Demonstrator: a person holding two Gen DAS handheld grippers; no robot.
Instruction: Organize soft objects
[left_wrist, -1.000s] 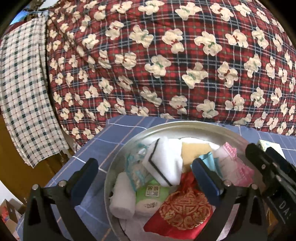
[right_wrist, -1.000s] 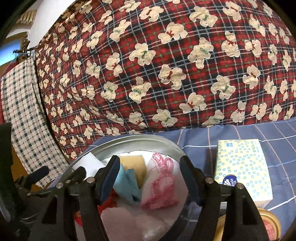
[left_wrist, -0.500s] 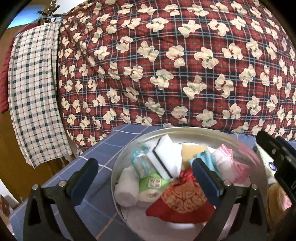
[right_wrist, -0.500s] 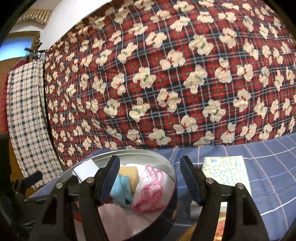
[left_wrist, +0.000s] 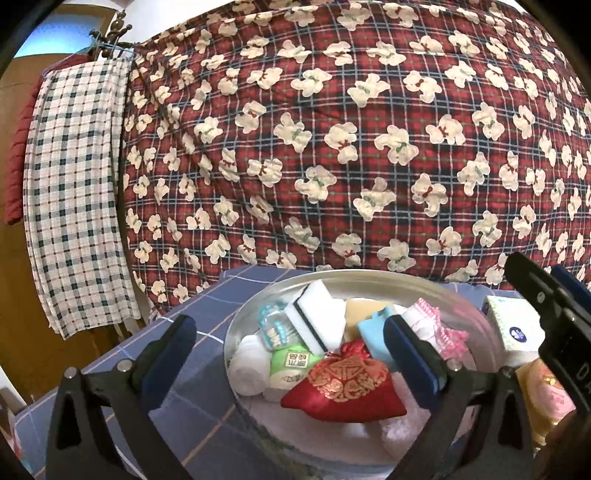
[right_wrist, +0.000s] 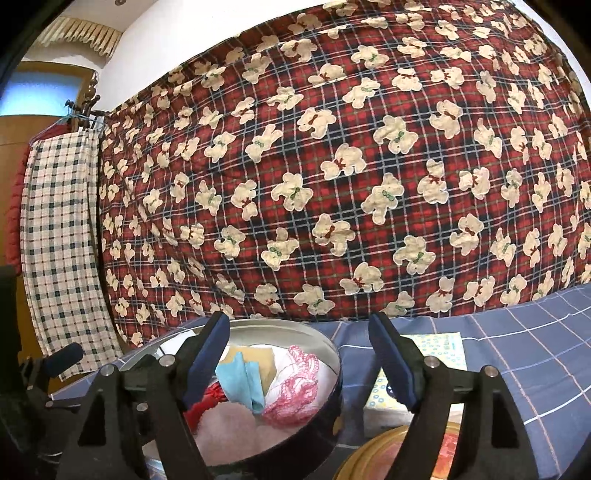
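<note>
Left wrist view: the left gripper (left_wrist: 291, 350) sits low in the foreground, its two blue-padded fingers spread wide apart with nothing pressed between them. Just beyond and between the fingers lies a round metal tin (left_wrist: 369, 280) on a blue checked cloth (left_wrist: 207, 306). The tin is packed with soft things: a red embroidered pouch (left_wrist: 343, 387) nearest the gripper, a white rolled towel (left_wrist: 247, 369) at its left, a white sponge (left_wrist: 317, 314), a light blue cloth (left_wrist: 376, 336) and a pink knitted piece (left_wrist: 436, 325) toward the right. A tissue box (left_wrist: 513, 328) stands just right of the tin. A red plaid bear-print quilt (left_wrist: 332, 147) fills the background.

Right wrist view: the right gripper (right_wrist: 299, 362) has its jaws opening, nothing gripped. The tin (right_wrist: 325, 343) lies ahead and to the left, its right rim between the fingers; the light blue cloth (right_wrist: 243, 380) and pink knitted piece (right_wrist: 295, 387) show inside. The tissue box (right_wrist: 443, 347) lies behind the right finger.
</note>
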